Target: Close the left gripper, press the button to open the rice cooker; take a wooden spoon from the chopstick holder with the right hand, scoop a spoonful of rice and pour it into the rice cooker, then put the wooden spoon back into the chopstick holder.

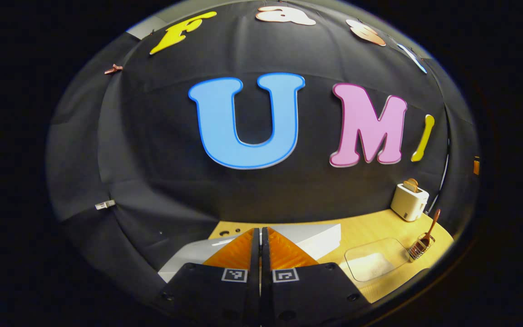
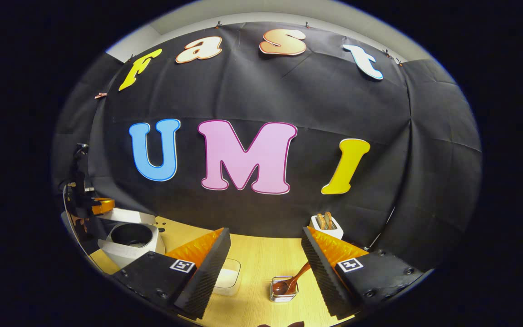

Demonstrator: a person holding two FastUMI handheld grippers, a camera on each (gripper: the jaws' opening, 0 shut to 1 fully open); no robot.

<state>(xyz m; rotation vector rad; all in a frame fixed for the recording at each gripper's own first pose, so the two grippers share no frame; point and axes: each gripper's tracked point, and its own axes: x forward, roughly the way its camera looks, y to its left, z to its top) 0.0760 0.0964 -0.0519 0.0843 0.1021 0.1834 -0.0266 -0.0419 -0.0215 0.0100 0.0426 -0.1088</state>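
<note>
Left gripper (image 1: 260, 240): fingers pressed together, nothing between them, held above the rice cooker (image 1: 316, 240), whose white body lies just beyond your fingertips in the left gripper view. In the right gripper view the rice cooker (image 2: 130, 243) stands at the far left of the table (image 2: 261, 259) with its lid up and the dark inner pot exposed, so judge the button step done.

Right gripper (image 2: 266, 268): fingers spread wide, empty, hovering over the table with the wooden spoon (image 2: 291, 281) between and below them.

Wooden spoon: stands in the chopstick holder (image 2: 283, 290), a small wire basket, bowl end down, handle leaning up and to the right. Expect it to be light, stiff and smooth, so it may turn in your grip. Take it on the upper handle, clear of the wire rim, and lift straight out; the holder looks light enough to tip or drag along.

Rice: in a clear shallow container (image 2: 227, 278), just left of the holder. Loose grains will spill if you tilt the spoon.

Toaster (image 2: 327, 225): at the back by the wall, not part of your job.
</note>
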